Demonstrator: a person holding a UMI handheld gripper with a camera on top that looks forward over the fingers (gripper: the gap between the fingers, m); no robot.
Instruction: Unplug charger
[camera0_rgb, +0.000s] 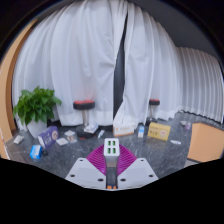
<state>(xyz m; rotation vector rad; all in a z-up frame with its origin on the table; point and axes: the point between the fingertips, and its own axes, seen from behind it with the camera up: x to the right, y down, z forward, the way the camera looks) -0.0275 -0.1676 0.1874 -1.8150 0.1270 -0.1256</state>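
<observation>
Pinching a white charger (112, 148) between its magenta pads, the gripper (111, 160) faces white curtains (90, 60) at twelve o'clock; a potted plant (37, 104) stands at ten.

tool (111, 162) gripping white charger (111, 148), curtains (90, 60) beyond

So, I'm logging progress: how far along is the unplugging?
Done, apparently: the white charger is up above the table, with no socket or strip visible around it. In hand: the gripper has its fingers pressed on the charger from both sides. Left: probably only setting it down. No cable shows, so I cannot confirm that it is fully free.
</observation>
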